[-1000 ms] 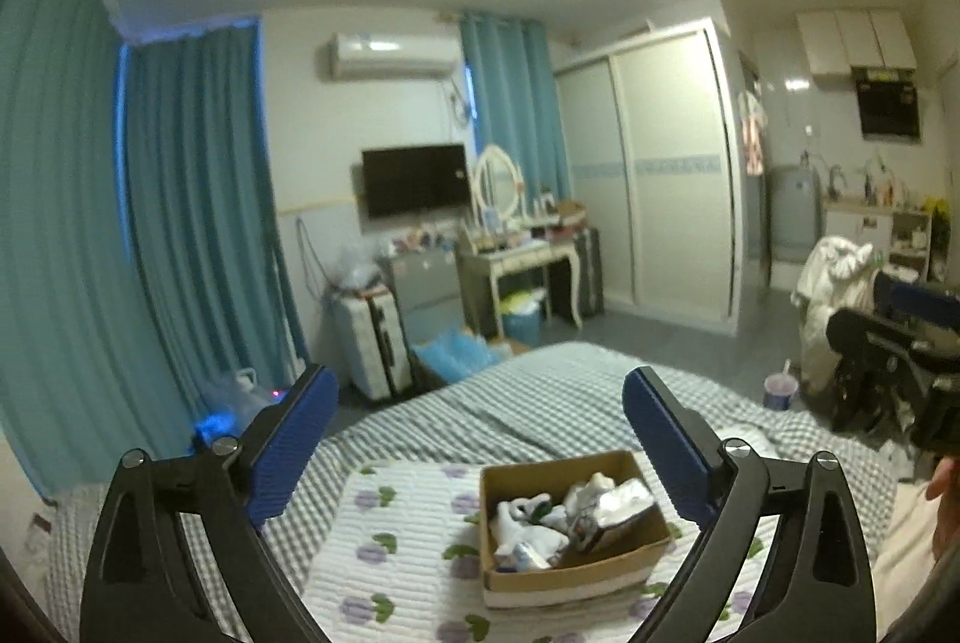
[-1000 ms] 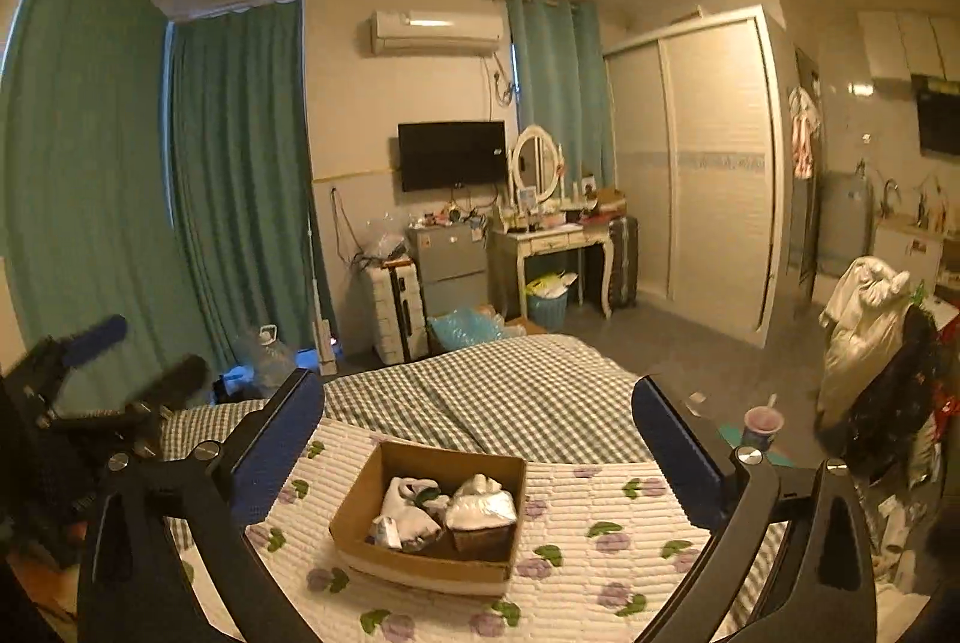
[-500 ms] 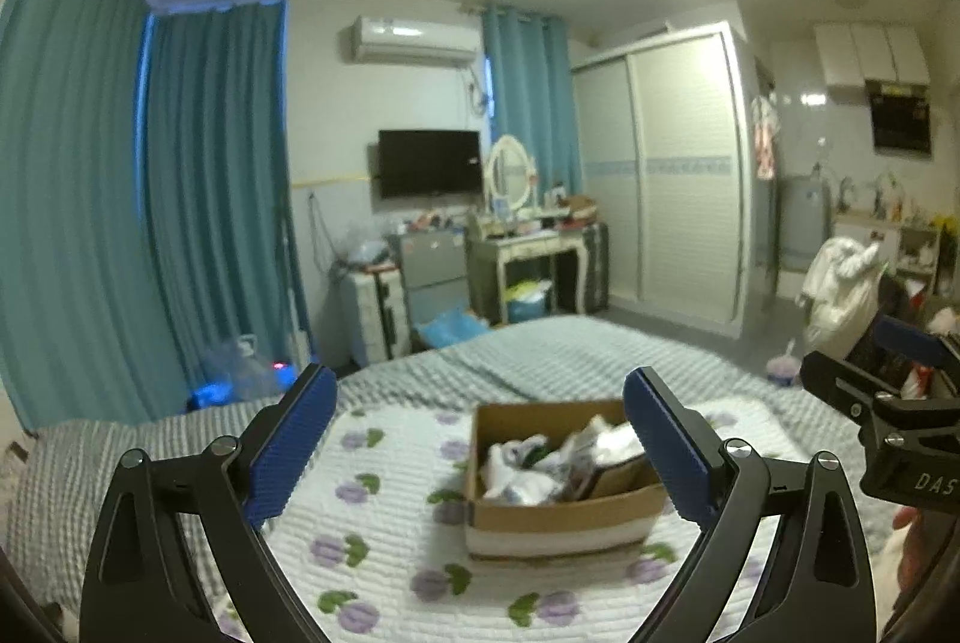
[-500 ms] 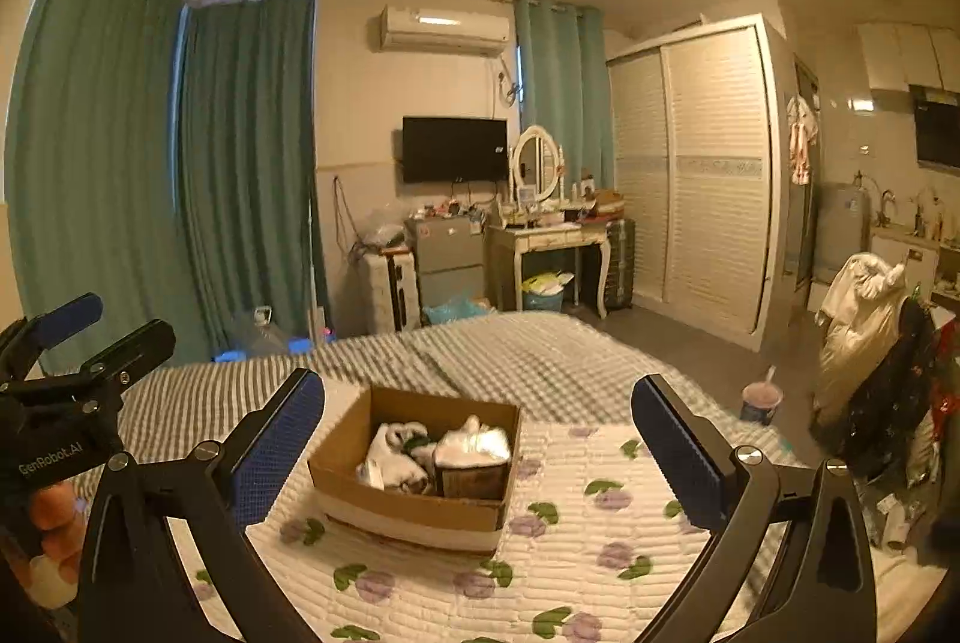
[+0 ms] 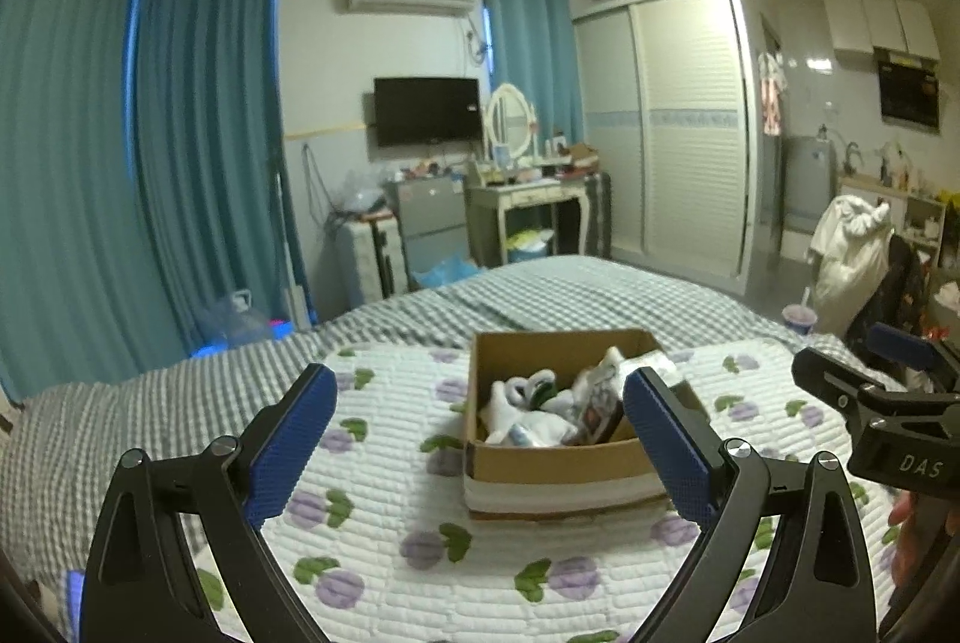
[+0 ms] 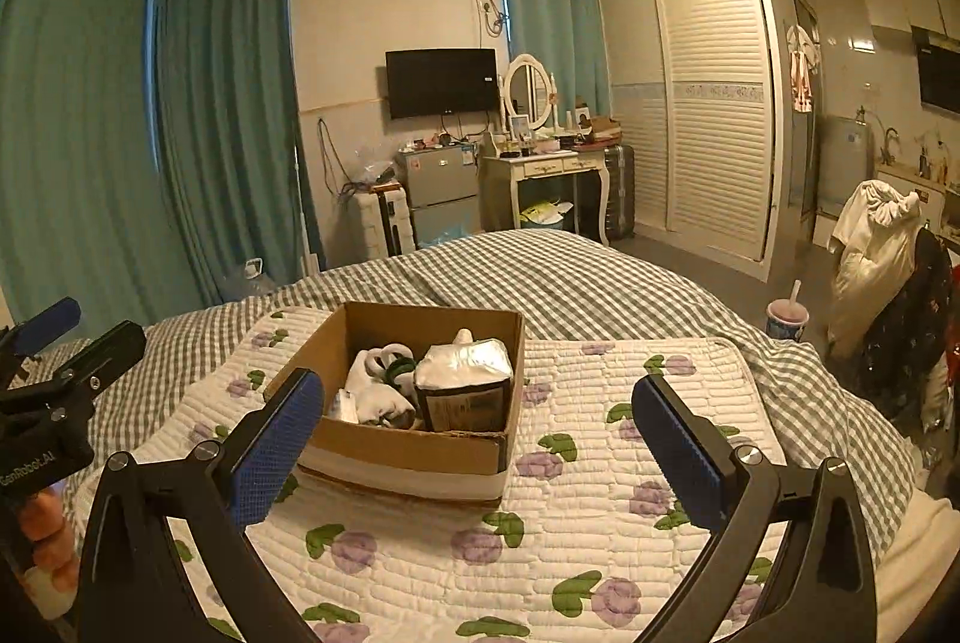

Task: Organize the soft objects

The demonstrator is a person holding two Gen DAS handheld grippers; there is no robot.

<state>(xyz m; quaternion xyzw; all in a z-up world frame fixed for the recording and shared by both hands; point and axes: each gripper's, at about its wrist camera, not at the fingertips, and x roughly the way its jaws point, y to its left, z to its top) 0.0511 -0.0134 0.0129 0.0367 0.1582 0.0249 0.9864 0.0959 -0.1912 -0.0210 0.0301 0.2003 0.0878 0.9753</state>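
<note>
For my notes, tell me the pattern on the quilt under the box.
White quilt with purple flowers and green leaves; right wrist view.

Brown box (image 6: 414, 454), white quilt (image 6: 600, 541) w/ purple flowers, grey-checked sheet (image 6: 570, 283), teal curtains (image 6: 222, 114).

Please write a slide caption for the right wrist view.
Open right tongs above floral quilt, facing cardboard box of soft items.
</note>
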